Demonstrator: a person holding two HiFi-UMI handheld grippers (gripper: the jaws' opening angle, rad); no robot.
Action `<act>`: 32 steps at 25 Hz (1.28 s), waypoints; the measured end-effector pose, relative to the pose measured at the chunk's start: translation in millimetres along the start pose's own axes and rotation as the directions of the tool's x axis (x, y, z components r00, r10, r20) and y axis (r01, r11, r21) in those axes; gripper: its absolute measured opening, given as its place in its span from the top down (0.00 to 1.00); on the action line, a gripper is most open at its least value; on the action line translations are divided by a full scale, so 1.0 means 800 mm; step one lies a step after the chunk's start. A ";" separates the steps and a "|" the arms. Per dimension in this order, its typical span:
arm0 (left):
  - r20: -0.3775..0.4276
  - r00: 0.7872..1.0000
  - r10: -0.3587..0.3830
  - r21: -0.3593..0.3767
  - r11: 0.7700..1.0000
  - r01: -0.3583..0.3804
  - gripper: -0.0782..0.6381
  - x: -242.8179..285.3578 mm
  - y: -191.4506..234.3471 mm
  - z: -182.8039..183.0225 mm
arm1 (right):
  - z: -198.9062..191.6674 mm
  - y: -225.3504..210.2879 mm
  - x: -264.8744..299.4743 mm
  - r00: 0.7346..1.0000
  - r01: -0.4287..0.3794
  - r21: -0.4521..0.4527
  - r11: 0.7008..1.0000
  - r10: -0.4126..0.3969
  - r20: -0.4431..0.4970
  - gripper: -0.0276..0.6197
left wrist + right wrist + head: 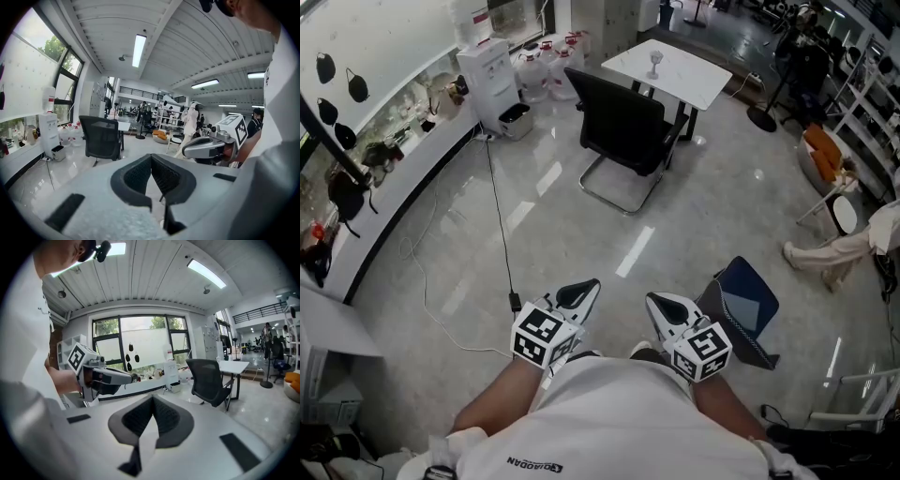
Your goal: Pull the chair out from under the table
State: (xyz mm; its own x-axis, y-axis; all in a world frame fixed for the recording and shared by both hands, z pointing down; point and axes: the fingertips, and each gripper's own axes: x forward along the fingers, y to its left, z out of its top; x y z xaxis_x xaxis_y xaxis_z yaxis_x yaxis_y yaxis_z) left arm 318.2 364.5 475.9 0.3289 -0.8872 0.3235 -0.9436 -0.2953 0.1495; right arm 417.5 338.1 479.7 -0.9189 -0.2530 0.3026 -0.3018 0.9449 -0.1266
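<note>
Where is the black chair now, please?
The black chair stands upper centre in the head view, against the white table, water dispenser on its left.

I see the black chair (623, 127) upright, well ahead of my fingertips (578, 294), its back toward me, seat tucked at the white black-legged table (675, 70) beyond it
</note>
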 end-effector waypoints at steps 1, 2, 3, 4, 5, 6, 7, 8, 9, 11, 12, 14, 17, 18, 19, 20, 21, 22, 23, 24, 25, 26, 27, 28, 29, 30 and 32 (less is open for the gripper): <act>0.001 1.000 0.002 -0.003 1.000 -0.002 0.88 -0.001 0.001 -0.001 | 0.000 0.002 0.002 1.000 -0.003 -0.004 1.000 0.003 -0.002 0.95; 0.000 1.000 0.004 -0.006 1.000 -0.004 0.88 -0.002 0.003 -0.002 | 0.000 0.003 0.003 1.000 -0.006 -0.006 1.000 0.006 -0.002 0.95; -0.003 1.000 0.006 -0.008 1.000 -0.006 0.88 -0.003 0.004 -0.003 | 0.001 0.005 0.005 1.000 -0.008 -0.006 1.000 0.008 -0.003 0.95; -0.006 1.000 0.007 -0.011 1.000 -0.007 0.88 -0.003 0.007 -0.004 | 0.002 0.005 0.007 1.000 -0.009 -0.006 1.000 0.009 -0.003 0.95; -0.008 1.000 0.008 -0.012 1.000 -0.009 0.88 -0.003 0.009 -0.004 | 0.003 0.004 0.008 1.000 -0.010 -0.006 1.000 0.010 -0.004 0.95; -0.011 1.000 0.009 -0.015 1.000 -0.009 0.88 -0.002 0.012 -0.003 | 0.004 0.003 0.010 1.000 -0.010 -0.004 1.000 0.010 -0.008 0.95; -0.013 1.000 0.010 -0.018 1.000 -0.011 0.88 -0.001 0.014 -0.002 | 0.005 0.001 0.012 1.000 -0.012 -0.002 1.000 0.012 -0.013 0.95; -0.014 1.000 0.012 -0.022 1.000 -0.012 0.88 -0.001 0.016 -0.001 | 0.005 0.000 0.014 1.000 -0.014 0.003 1.000 0.014 -0.019 0.95; -0.014 1.000 0.013 -0.025 1.000 -0.014 0.88 -0.001 0.017 -0.001 | 0.004 0.000 0.016 1.000 -0.017 0.008 1.000 0.017 -0.023 0.95; -0.013 1.000 0.017 -0.027 0.999 -0.018 0.88 -0.001 0.022 -0.003 | 0.002 -0.002 0.023 0.999 -0.023 0.014 1.000 0.023 -0.028 0.95; -0.012 1.000 0.021 -0.028 0.999 -0.021 0.88 -0.001 0.026 -0.004 | 0.002 -0.004 0.028 0.999 -0.026 0.014 1.000 0.026 -0.028 0.95; -0.013 0.999 0.031 -0.033 0.999 -0.032 0.88 0.002 0.037 -0.006 | 0.006 -0.009 0.041 0.999 -0.033 0.015 0.999 0.033 -0.025 0.95; -0.016 0.999 0.048 -0.046 0.998 -0.049 0.88 0.010 0.058 -0.008 | 0.013 -0.022 0.062 0.999 -0.044 0.015 0.999 0.045 -0.021 0.95; -0.015 0.998 0.054 -0.049 0.997 -0.055 0.88 0.013 0.066 -0.007 | 0.015 -0.027 0.070 0.999 -0.047 0.016 0.999 0.047 -0.020 0.95; -0.014 0.998 0.060 -0.052 0.997 -0.060 0.88 0.016 0.074 -0.005 | 0.017 -0.033 0.079 0.999 -0.049 0.019 0.999 0.049 -0.021 0.95; -0.015 0.998 0.065 -0.057 0.996 -0.066 0.88 0.020 0.082 -0.004 | 0.019 -0.040 0.087 0.998 -0.050 0.024 0.998 0.051 -0.023 0.95; -0.016 0.997 0.070 -0.061 0.996 -0.071 0.88 0.025 0.091 -0.002 | 0.022 -0.048 0.096 0.998 -0.052 0.030 0.998 0.053 -0.024 0.95; -0.019 0.997 0.075 -0.064 0.995 -0.076 0.88 0.032 0.100 0.000 | 0.025 -0.058 0.106 0.998 -0.055 0.035 0.998 0.056 -0.025 0.95; -0.023 0.997 0.080 -0.066 0.994 -0.082 0.88 0.039 0.111 0.003 | 0.028 -0.068 0.118 0.998 -0.059 0.040 0.997 0.060 -0.025 0.95; -0.026 0.996 0.086 -0.066 0.994 -0.088 0.88 0.046 0.123 0.006 | 0.032 -0.078 0.131 0.998 -0.064 0.043 0.997 0.065 -0.024 0.95; -0.030 0.995 0.093 -0.066 0.993 -0.095 0.88 0.054 0.137 0.009 | 0.037 -0.089 0.145 0.997 -0.069 0.045 0.997 0.070 -0.023 0.95; -0.033 0.994 0.100 -0.066 0.993 -0.102 0.88 0.063 0.152 0.014 | 0.042 -0.100 0.160 0.997 -0.074 0.046 0.996 0.075 -0.020 0.95; -0.036 0.994 0.106 -0.064 0.992 -0.108 0.88 0.072 0.167 0.019 | 0.049 -0.112 0.174 0.997 -0.079 0.046 0.996 0.080 -0.017 0.95; -0.040 0.993 0.113 -0.062 0.991 -0.115 0.88 0.082 0.182 0.026 | 0.057 -0.124 0.189 0.996 -0.084 0.046 0.995 0.085 -0.012 0.95; -0.044 0.992 0.119 -0.057 0.991 -0.122 0.88 0.092 0.198 0.035 | 0.066 -0.137 0.204 0.996 -0.088 0.045 0.995 0.089 -0.007 0.95; -0.047 0.991 0.126 -0.051 0.990 -0.128 0.88 0.102 0.213 0.046 | 0.077 -0.151 0.218 0.996 -0.090 0.044 0.995 0.091 0.000 0.95; -0.045 0.990 0.134 -0.032 0.990 -0.136 0.88 0.123 0.243 0.073 | 0.104 -0.182 0.243 0.996 -0.093 0.043 0.995 0.092 0.021 0.95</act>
State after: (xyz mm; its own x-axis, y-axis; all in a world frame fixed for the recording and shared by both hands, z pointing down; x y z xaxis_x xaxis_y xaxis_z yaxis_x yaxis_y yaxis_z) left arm 165.3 199.0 482.6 0.2003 -0.9020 0.3824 -0.9779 -0.1602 0.1344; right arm 261.4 134.0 478.5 -0.9480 -0.1688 0.2699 -0.2255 0.9545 -0.1950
